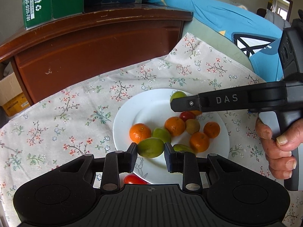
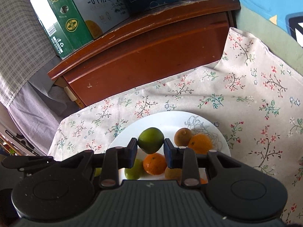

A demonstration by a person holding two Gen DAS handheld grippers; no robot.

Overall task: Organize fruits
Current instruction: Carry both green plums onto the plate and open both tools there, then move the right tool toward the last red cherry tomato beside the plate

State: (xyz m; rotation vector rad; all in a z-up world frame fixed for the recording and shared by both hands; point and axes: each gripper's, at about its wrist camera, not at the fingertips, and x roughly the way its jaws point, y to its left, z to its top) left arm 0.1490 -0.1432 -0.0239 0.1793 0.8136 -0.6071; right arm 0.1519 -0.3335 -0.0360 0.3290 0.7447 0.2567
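Floral cloth (image 1: 75, 102) over a table by a wood cabinet (image 1: 94, 56), white plate (image 1: 128, 113) w/ mixed fruit. Left view: left gripper (image 1: 151, 148) pinching a green fruit (image 1: 150, 147) at plate's near edge, oranges (image 1: 140, 133) just beyond. Right view: right gripper (image 2: 150, 143) clamped on a lime (image 2: 151, 140) above the plate (image 2: 170, 119). Looks mid-sort, both loaded; next needs a drop spot per type

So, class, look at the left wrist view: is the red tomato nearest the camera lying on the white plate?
No. That red tomato lies on the floral cloth, just outside the white plate rim.
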